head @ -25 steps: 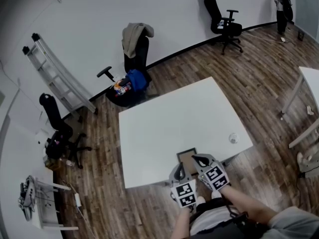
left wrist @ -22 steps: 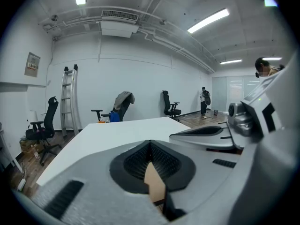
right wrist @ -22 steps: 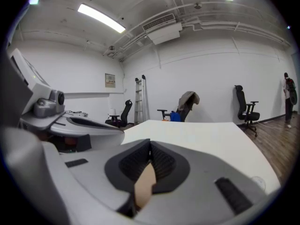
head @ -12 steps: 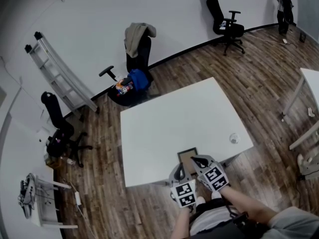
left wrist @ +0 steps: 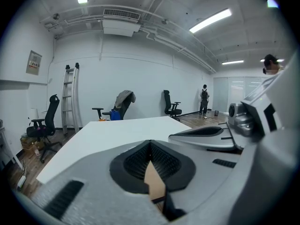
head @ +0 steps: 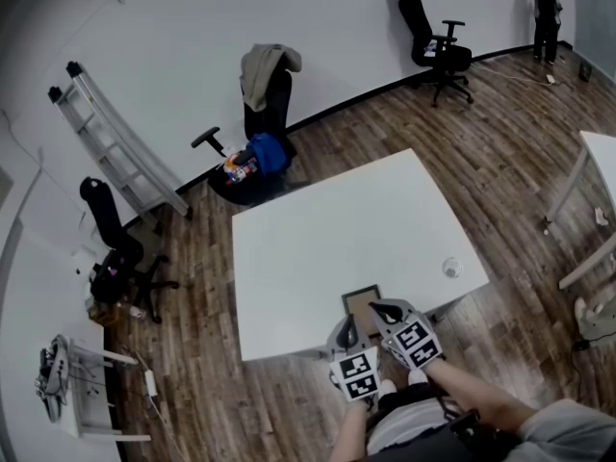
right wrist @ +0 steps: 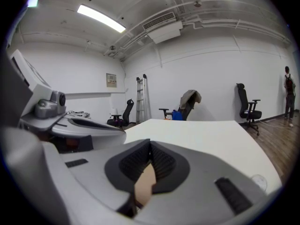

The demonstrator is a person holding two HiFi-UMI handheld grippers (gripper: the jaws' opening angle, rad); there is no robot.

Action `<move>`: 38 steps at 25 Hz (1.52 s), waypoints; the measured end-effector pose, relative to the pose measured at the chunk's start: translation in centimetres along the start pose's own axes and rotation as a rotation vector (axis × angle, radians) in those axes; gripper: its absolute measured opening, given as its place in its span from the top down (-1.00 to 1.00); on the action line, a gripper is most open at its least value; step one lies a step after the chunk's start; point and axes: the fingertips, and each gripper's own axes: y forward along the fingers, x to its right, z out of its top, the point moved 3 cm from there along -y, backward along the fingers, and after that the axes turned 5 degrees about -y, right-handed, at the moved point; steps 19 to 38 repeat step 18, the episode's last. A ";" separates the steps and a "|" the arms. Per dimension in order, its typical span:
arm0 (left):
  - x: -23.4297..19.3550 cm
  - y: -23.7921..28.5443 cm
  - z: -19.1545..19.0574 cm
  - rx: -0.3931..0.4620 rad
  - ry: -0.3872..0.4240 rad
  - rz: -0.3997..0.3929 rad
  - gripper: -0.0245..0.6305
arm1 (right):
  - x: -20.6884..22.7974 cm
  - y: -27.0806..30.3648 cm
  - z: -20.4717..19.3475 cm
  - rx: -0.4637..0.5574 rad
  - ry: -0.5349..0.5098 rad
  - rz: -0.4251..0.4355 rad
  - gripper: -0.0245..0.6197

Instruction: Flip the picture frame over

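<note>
Head view: picture frame [head: 361, 301] flat on table [head: 318, 239]; left gripper [head: 344, 332] and right gripper [head: 387, 312] at frame's near edge, jaws pressed together, empty; right slightly nearer frame.

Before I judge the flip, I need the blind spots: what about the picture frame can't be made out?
- Near edge of the picture frame: head view, covered by the left gripper and right gripper.
- Which face is up: head view, too small.
- Both gripper views: shut jaws hide all but a brown sliver.
</note>
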 end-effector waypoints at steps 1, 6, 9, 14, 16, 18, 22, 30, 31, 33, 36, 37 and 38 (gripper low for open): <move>0.0 0.1 0.0 0.000 0.000 0.001 0.92 | 0.1 0.0 0.0 -0.001 0.001 0.001 0.92; 0.1 0.2 0.0 -0.005 -0.003 0.003 0.92 | 0.2 0.0 -0.1 -0.005 0.001 0.007 0.92; 0.1 0.2 0.0 -0.003 -0.003 0.005 0.92 | 0.2 0.0 -0.1 -0.006 0.000 0.011 0.92; 0.1 0.4 0.1 -0.002 -0.001 0.008 0.92 | 0.3 0.1 -0.2 -0.012 -0.014 0.016 0.92; 0.0 0.4 0.1 -0.003 -0.001 0.008 0.92 | 0.2 0.2 -0.2 -0.013 -0.013 0.019 0.92; 0.0 0.4 0.1 -0.004 -0.003 0.008 0.92 | 0.1 0.2 -0.2 -0.015 -0.012 0.022 0.92; 0.0 0.4 0.1 -0.004 -0.003 0.008 0.92 | 0.1 0.2 -0.2 -0.015 -0.012 0.022 0.92; 0.0 0.4 0.1 -0.004 -0.003 0.008 0.92 | 0.1 0.2 -0.2 -0.015 -0.012 0.022 0.92; 0.0 0.4 0.1 -0.004 -0.003 0.008 0.92 | 0.1 0.2 -0.2 -0.015 -0.012 0.022 0.92; 0.0 0.4 0.1 -0.004 -0.003 0.008 0.92 | 0.1 0.2 -0.2 -0.015 -0.012 0.022 0.92; 0.0 0.4 0.1 -0.004 -0.003 0.008 0.92 | 0.1 0.2 -0.2 -0.015 -0.012 0.022 0.92; 0.0 0.4 0.1 -0.004 -0.003 0.008 0.92 | 0.1 0.2 -0.2 -0.015 -0.012 0.022 0.92; 0.0 0.4 0.1 -0.004 -0.003 0.008 0.92 | 0.1 0.2 -0.2 -0.015 -0.012 0.022 0.92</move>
